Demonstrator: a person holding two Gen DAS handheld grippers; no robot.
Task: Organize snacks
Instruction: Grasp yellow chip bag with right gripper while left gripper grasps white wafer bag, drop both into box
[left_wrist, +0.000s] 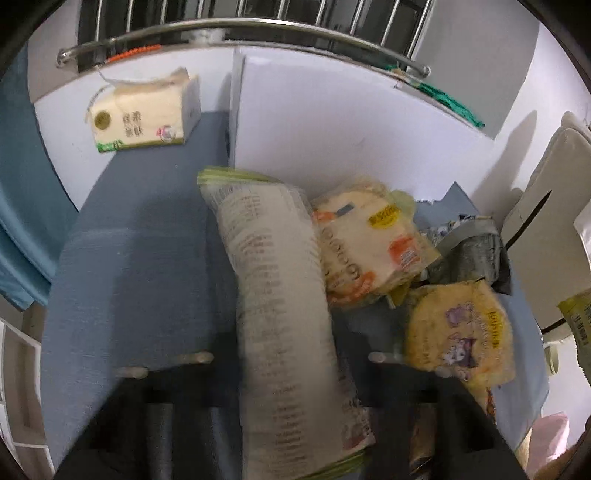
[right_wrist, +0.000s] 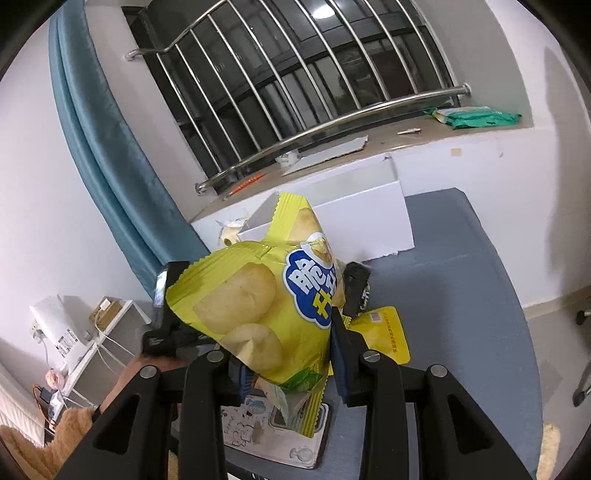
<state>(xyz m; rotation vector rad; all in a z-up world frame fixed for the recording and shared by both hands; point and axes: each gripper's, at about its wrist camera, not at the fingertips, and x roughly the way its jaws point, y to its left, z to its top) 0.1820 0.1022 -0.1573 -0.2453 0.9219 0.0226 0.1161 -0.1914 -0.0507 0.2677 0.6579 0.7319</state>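
Observation:
My left gripper is shut on a long pale snack bag with green seams, printed back side up, held over the blue table. Beside it lie a cream and orange packet, a yellow packet with a purple cartoon and a grey foil packet. My right gripper is shut on a yellow potato chip bag, held above the table in front of the white box. A flat yellow packet and a dark packet lie under it.
The white box stands open at the back of the table below the window sill. A tissue pack sits at the back left. A green pack lies on the sill. A printed box lies near the table's front edge.

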